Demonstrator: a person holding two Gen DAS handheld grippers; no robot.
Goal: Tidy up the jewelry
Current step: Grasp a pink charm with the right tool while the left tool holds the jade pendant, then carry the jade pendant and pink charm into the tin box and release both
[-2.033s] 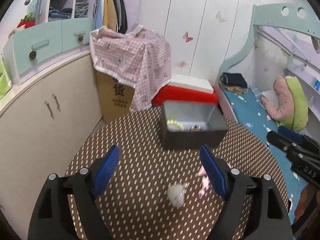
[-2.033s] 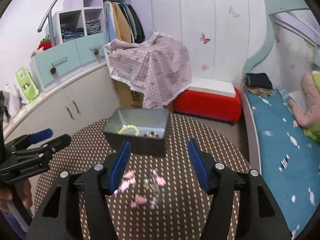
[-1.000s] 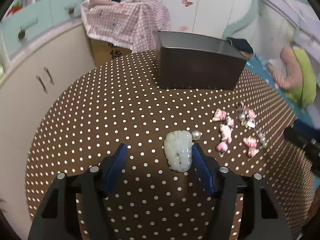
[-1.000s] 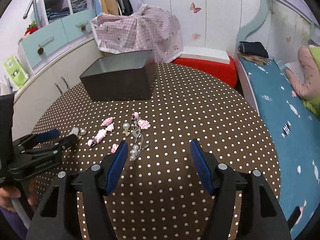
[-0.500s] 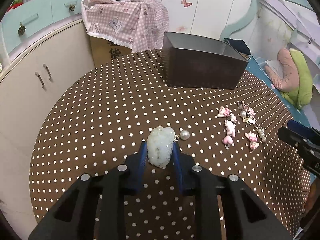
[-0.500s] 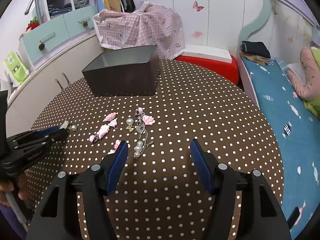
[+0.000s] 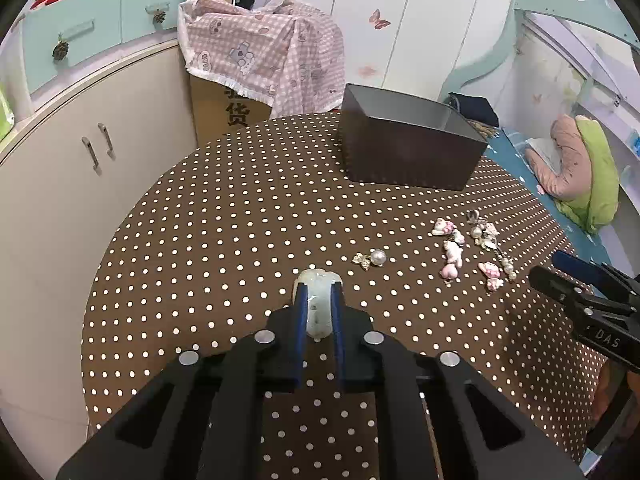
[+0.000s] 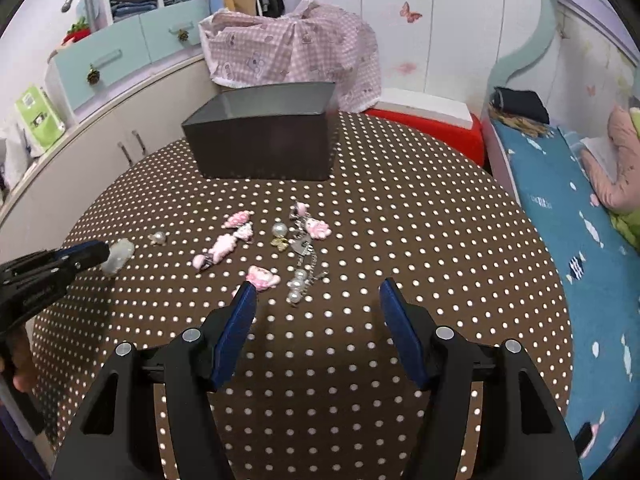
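Note:
My left gripper (image 7: 319, 294) is shut on a pale green jade pendant (image 7: 318, 304), held just above the dotted tablecloth; the pendant (image 8: 117, 255) also shows in the right wrist view, clamped in the left gripper (image 8: 105, 256). A pearl earring (image 7: 374, 258) lies just ahead of it. Pink charms and a pearl chain (image 8: 298, 248) lie scattered mid-table. A dark grey box (image 7: 408, 148) stands at the far side; its inside is hidden. My right gripper (image 8: 318, 294) is open and empty, hovering near the charms.
The round table (image 7: 224, 216) has a brown polka-dot cloth. Cabinets (image 7: 60, 168) stand left, a cloth-covered carton (image 7: 260, 64) behind, a red stool (image 8: 432, 124) and a bed (image 8: 568, 216) to the right.
My left gripper dropped to the table, closed on the jade pendant and lifted it slightly, leaving the pearl earring behind. My right gripper lowered toward the charms and stayed open.

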